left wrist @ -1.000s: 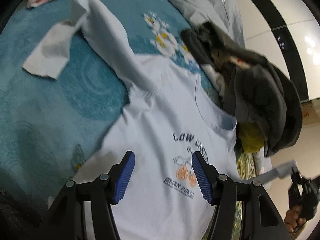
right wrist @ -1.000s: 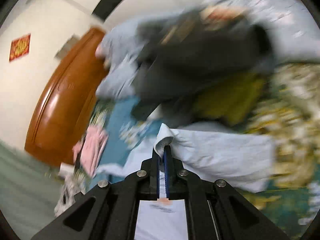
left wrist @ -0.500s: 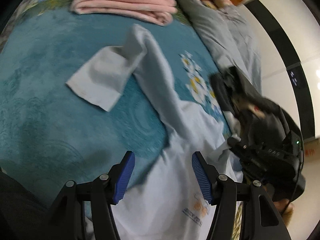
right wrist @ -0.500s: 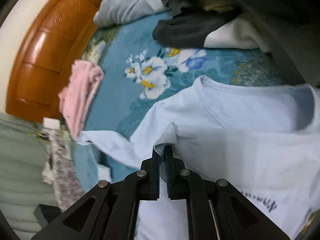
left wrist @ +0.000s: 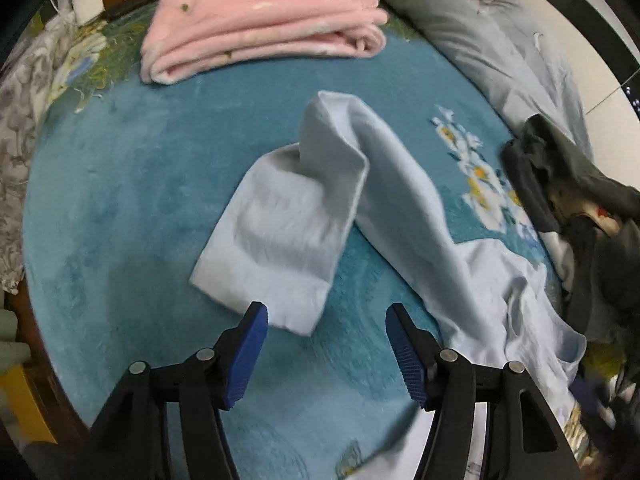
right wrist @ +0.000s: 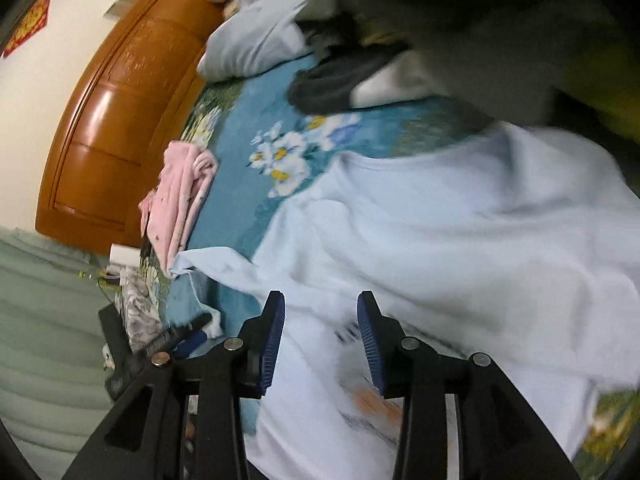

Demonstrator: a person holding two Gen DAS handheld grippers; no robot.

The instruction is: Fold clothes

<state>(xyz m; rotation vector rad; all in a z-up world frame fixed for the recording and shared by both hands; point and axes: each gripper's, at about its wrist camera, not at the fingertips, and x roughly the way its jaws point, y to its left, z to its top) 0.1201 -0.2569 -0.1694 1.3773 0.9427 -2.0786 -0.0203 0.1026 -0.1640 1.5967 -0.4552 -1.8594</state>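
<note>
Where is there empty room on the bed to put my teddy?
Bare blue blanket lies left of the light blue shirt, below the folded pink blanket. The right side is crowded with a dark clothes pile.

Left gripper (left wrist: pixel 324 316): jaws wide apart, empty, above teal blanket (left wrist: pixel 120 184). Light blue shirt (left wrist: pixel 492 280): sleeve (left wrist: pixel 288 236) doubled back on itself, cuff just ahead of fingertips. Folded pink garment (left wrist: pixel 256 20) at far edge. Dark clothes pile (left wrist: pixel 588 208) at right.
</note>
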